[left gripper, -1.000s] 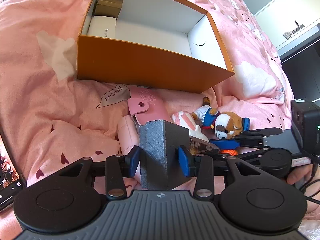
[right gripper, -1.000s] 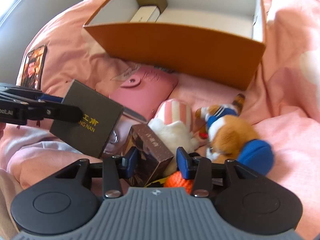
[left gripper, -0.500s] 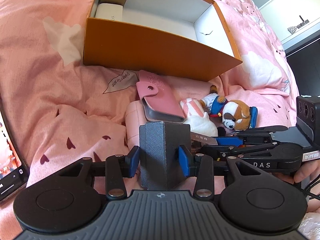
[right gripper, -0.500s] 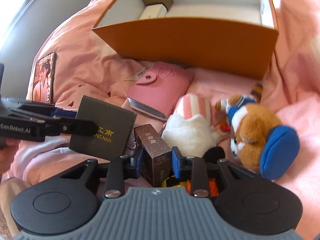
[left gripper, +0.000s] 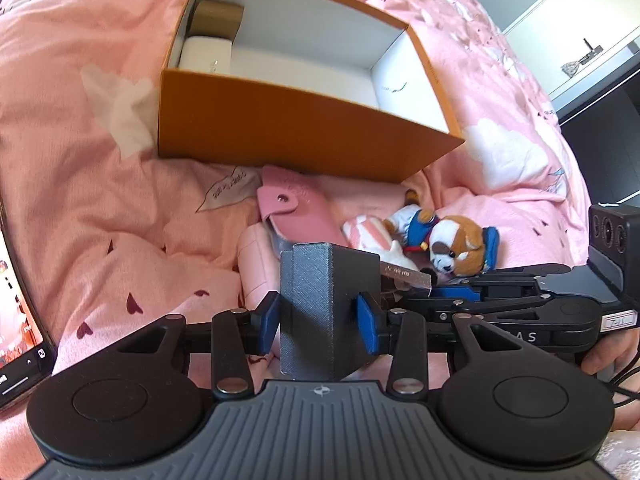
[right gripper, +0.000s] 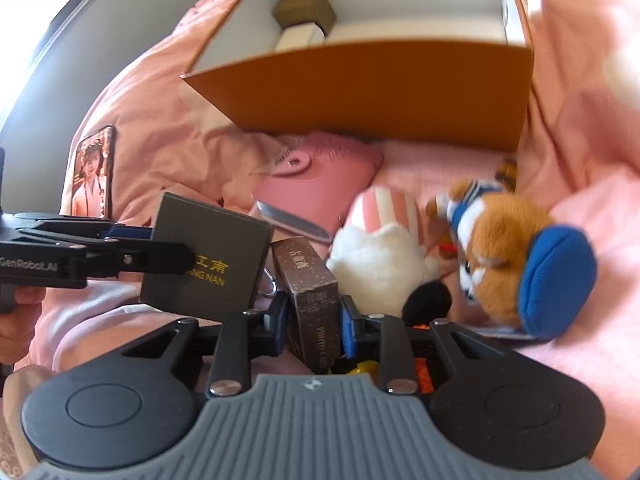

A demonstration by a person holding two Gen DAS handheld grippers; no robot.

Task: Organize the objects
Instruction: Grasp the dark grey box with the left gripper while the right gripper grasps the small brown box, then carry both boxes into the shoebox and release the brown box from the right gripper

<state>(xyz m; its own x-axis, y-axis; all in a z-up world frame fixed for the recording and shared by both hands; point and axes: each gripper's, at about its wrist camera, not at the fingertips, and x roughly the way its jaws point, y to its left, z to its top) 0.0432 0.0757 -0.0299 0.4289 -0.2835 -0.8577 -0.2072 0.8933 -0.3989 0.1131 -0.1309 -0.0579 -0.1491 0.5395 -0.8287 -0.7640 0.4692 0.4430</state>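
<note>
You are holding dark grey box (left gripper: 328, 308), gold lettering on face, upright off bedding. You are pinching brown speckled box (right gripper: 314, 306) at 6 o'clock, tilted. Orange box (left gripper: 304, 136) sitting open at 12 o'clock, tan box (left gripper: 218, 20) and white box (left gripper: 206, 54) lying in far-left corner.

Left tool (left gripper: 318, 316) clamped on its load — right tool (right gripper: 314, 326) has just been closing onto its own.

Phone (left gripper: 18, 312) cut off by left wrist view's edge
</note>
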